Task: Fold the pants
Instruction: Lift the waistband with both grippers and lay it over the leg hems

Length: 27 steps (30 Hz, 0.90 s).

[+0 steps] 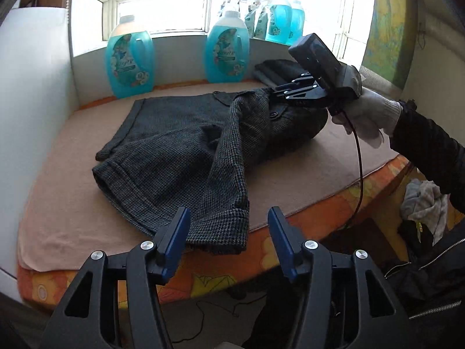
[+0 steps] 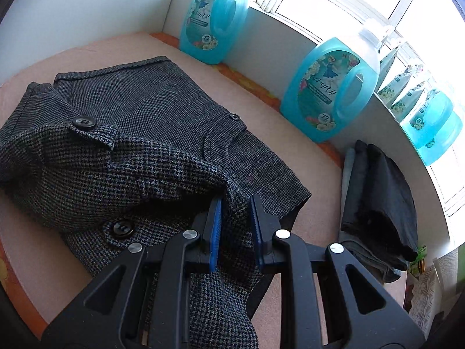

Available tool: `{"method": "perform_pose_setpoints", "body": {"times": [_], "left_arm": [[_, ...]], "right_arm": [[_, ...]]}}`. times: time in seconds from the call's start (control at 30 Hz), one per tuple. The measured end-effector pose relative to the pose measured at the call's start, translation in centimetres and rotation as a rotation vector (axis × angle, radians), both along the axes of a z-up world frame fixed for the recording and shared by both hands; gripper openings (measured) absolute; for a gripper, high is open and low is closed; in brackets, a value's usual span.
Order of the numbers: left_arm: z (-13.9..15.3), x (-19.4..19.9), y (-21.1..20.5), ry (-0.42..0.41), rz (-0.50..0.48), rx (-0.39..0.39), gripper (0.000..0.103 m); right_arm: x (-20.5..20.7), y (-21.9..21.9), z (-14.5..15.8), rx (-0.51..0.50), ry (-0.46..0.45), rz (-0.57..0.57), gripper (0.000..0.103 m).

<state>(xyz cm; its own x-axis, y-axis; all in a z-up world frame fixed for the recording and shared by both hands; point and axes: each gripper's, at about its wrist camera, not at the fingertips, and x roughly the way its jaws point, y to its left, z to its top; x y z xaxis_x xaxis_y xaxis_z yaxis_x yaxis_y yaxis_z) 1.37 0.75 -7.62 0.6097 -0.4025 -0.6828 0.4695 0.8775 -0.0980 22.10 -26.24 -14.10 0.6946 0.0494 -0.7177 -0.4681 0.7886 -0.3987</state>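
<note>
Right gripper (image 2: 235, 229) is clamped on a fold of the tweed pants (image 1: 186, 157), lifting it; left gripper (image 1: 229, 241) hangs open just short of the near hem. They're on a tan-covered bench (image 1: 72, 203), blue detergent jugs (image 1: 129, 61) beyond by the window.

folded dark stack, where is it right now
The folded dark stack lies at the right of the right wrist view, on the pink mat against the wall, beyond the pants and below the blue bottles.

A padded surface under a peach blanket (image 1: 72, 203) carries grey houndstooth pants (image 1: 186, 145), which lie rumpled at its middle. Behind the pants, along the wall, stand two blue detergent bottles (image 1: 130, 61) (image 1: 226, 52). Right of the pants, by the same wall, lies a stack of folded dark clothes (image 2: 380, 203).
</note>
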Motion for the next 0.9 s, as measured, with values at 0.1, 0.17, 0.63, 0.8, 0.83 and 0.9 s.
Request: {"method": "perform_pose_setpoints", "body": {"times": [0.1,0.17,0.63,0.8,0.83,0.9], "left_arm": [[-1.0,-0.5,-1.6,-0.028,-0.007,0.078,0.055],[-1.7,-0.4,-2.5,-0.08,0.007,0.165,0.055],[-0.5,6.5,3.0,-0.129,0.187,0.069,0.012],[3.0,9.5,4.7,-0.225,0.245,0.028,0.012],[3.7,10.3,4.9,-0.24,0.249,0.022,0.012],[4.9,12.2,5.3,-0.262,0.259,0.005,0.012]], "right_arm": [[-0.1,0.0,-0.1,-0.01,0.002,0.001,0.02],[-0.3,-0.1,0.0,-0.009,0.001,0.002,0.02],[-3.1,-2.2,1.4,0.078,-0.01,0.003,0.02],[-4.7,-2.1,3.3,0.117,-0.05,0.027,0.02],[-4.6,-2.0,3.7,0.118,-0.057,0.03,0.02],[-4.4,-1.7,4.5,0.115,-0.075,0.037,0.02]]}}
